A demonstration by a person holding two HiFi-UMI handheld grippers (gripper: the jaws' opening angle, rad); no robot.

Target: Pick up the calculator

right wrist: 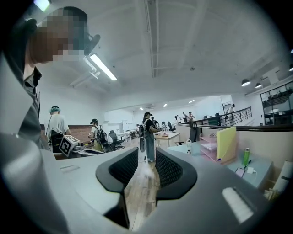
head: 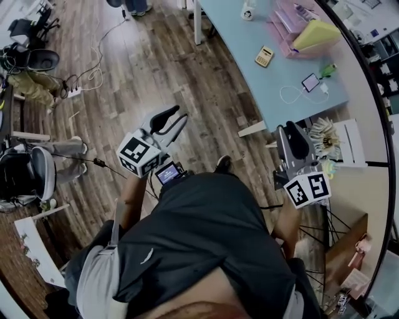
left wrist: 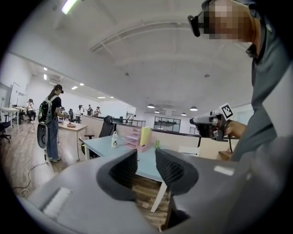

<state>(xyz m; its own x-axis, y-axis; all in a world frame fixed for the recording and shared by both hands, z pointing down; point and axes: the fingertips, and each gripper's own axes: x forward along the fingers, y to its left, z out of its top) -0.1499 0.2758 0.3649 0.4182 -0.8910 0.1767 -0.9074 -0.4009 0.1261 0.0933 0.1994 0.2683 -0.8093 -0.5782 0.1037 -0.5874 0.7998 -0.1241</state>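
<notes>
The calculator (head: pixel 264 56), small and yellowish with dark keys, lies flat on the light blue table (head: pixel 237 34) far ahead in the head view. I cannot make it out in either gripper view. My left gripper (head: pixel 173 119) (left wrist: pixel 146 157) is held in the air over the wooden floor, well short of the table, its jaws a little apart with nothing between them. My right gripper (head: pixel 293 136) (right wrist: pixel 146 157) hovers by the table's near corner, also open and empty. Both are far from the calculator.
On the table stand a pink file tray (head: pixel 292 25) with a yellow folder (head: pixel 317 34), a white bottle (head: pixel 249 9), a green bottle (head: pixel 328 70) and a phone on a cable (head: pixel 310 81). Office chairs (head: pixel 28 171) and floor cables (head: pixel 93 68) are at left. A person (left wrist: pixel 51 123) stands beyond.
</notes>
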